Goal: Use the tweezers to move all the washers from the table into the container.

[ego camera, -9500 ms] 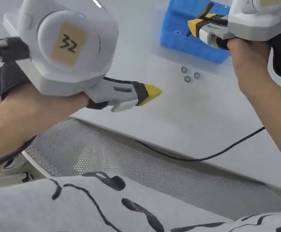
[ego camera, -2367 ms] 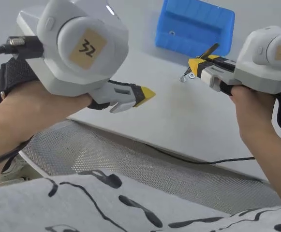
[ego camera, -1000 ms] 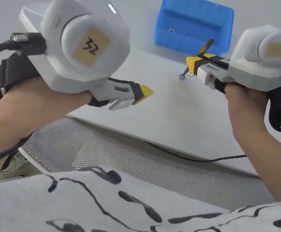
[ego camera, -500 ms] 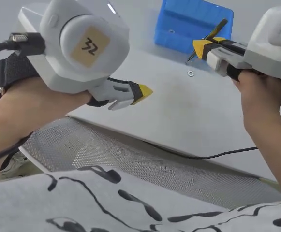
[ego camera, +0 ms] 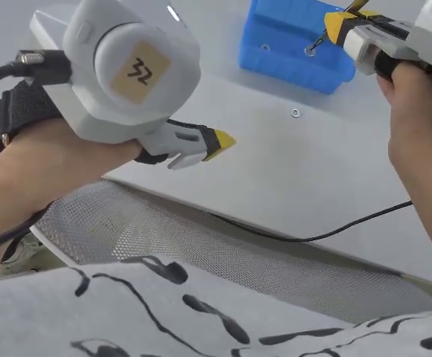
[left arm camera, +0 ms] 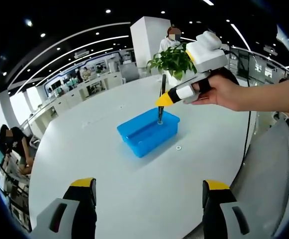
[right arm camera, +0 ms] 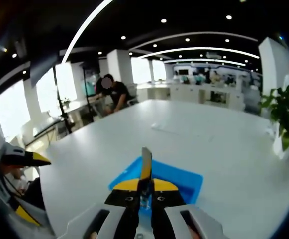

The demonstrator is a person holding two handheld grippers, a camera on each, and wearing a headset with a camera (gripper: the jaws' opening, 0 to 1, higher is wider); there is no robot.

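My right gripper (ego camera: 336, 24) is shut on dark tweezers (ego camera: 318, 41), whose tip hangs over the blue container (ego camera: 290, 52) with what looks like a small washer (ego camera: 309, 50) pinched in it. The right gripper view looks down the tweezers (right arm camera: 146, 167) into the container (right arm camera: 186, 181). One washer (ego camera: 295, 113) lies on the white table (ego camera: 275, 171) just in front of the container, also seen as a washer (left arm camera: 178, 148) from the left. My left gripper (ego camera: 223, 141) hovers open and empty over the near table edge, well left of the washer.
A black cable (ego camera: 327, 234) runs along the table's near edge. A grey mesh surface (ego camera: 201, 253) sits below that edge. A potted plant (left arm camera: 176, 62) stands at the far side, with people at desks beyond.
My right gripper has risen from the table and moved away to above the container, carrying the tweezers. Fewer washers lie on the table than 9.5 s ago. The left gripper has stayed put.
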